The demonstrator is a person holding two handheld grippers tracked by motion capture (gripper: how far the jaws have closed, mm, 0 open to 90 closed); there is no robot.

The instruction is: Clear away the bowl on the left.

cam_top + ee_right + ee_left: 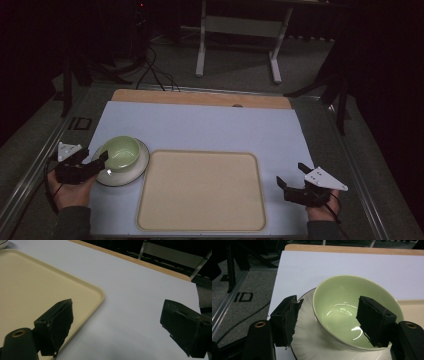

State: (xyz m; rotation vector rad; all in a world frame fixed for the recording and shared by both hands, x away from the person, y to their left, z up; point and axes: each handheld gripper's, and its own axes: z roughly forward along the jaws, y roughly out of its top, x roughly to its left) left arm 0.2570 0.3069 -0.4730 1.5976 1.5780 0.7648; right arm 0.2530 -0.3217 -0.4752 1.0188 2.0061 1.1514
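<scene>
- Green bowl (121, 152) sits on a white saucer (134, 171), just left of the beige tray (202, 190).
- Left gripper (325, 320) is wide, its jaws astride the bowl's near rim; likely a grasp, so seat deeper before closing.
- Right gripper (117, 322) is wide and empty, right of the tray.
- The left gripper view shows one jaw inside the bowl; the high view doesn't resolve that.

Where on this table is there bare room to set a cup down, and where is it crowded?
Free: the whole tray, the sheet beyond it to the wooden edge, and the strip beside the right tool. Crowded: the near-left corner, where the left tool straddles the bowl on its plate.
</scene>
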